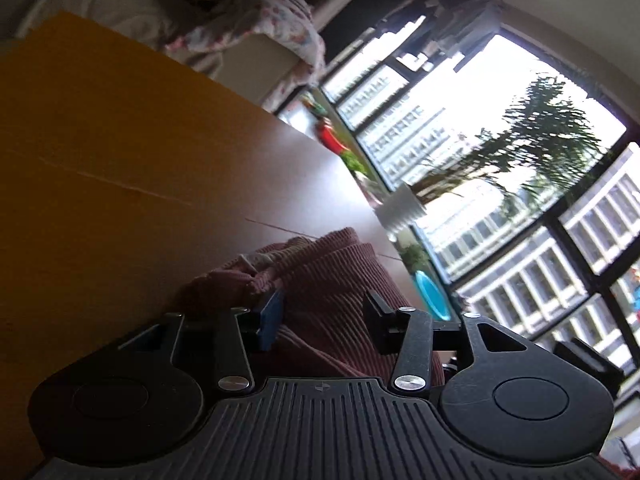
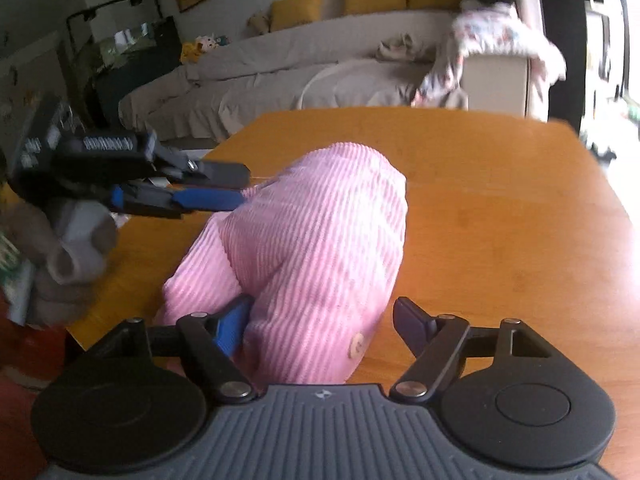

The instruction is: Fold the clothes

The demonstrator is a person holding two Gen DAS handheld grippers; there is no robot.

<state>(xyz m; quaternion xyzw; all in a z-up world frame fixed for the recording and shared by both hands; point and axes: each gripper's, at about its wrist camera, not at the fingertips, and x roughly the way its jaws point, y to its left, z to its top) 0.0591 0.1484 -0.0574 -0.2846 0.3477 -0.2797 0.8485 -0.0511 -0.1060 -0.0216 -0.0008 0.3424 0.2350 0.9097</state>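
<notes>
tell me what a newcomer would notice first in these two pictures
The eye lands first on the pink corduroy garment, bunched in a mound in the middle of the orange wooden table. Next come the two open grippers around it: the right gripper at its near end and the left gripper reaching its far left edge. In the left wrist view, a big bright window fills the right side.
</notes>
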